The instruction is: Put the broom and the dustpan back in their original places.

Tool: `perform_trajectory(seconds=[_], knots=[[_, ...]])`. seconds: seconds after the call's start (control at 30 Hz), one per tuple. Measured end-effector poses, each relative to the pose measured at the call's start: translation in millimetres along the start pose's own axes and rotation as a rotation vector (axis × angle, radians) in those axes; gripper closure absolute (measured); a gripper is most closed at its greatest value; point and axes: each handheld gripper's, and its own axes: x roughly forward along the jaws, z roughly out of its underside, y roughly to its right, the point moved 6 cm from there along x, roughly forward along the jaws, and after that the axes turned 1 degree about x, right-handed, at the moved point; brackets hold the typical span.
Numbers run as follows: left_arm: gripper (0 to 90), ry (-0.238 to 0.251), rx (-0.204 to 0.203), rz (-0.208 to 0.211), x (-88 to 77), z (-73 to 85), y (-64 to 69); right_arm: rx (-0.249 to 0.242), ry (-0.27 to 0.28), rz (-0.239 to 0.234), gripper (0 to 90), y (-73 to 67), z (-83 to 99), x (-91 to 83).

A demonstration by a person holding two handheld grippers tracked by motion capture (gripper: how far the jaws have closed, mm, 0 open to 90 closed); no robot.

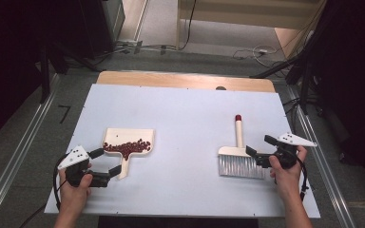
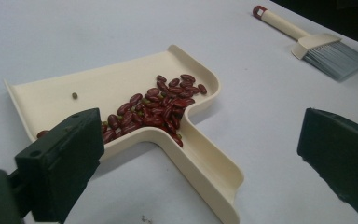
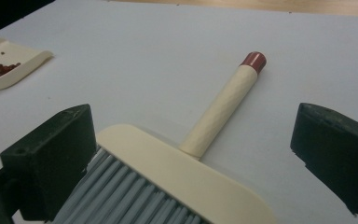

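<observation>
Dustpan first: your cream plastic dustpan [image 1: 129, 141] lies on the left part of the white-covered table [image 1: 185, 114], its short handle toward you, and a heap of dark red kidney beans [image 1: 127, 147] sits inside it near the handle end; in the left gripper view a few small green beans are mixed in and one lies alone on the pan floor. Your left hand-held gripper [image 1: 108, 162] is released, its black jaws spread wide, one on each side of the dustpan handle and neither touching it. Nothing is grasped there.

Further right, well apart from the pan, lies your one cream hand brush with grey bristles and a red-capped handle [image 1: 239, 154], flat on the table, its handle pointing away from you and the bristles toward you. Your right hand-held gripper [image 1: 258, 148] is also released, jaws wide open just beside the right end of the brush head; whether a jaw touches the head I cannot tell.

Count: one dustpan, one brush, two hand-held grippers, one heap of beans.
</observation>
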Motion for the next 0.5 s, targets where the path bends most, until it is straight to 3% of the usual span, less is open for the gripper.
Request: perform_trajectory(seconds=[0.3, 0.5], knots=[[0.0, 0.034, 0.003, -0.007, -4.4, 0.8, -4.6, -0.015, 0.048, -0.001, 0.0, -6.6, 15.7, -18.6], [0.0, 0.041, 0.011, -0.018, -4.6, 2.3, -9.5, -0.021, 0.047, -0.013, 0.0, -5.5, 28.7, -30.3]])
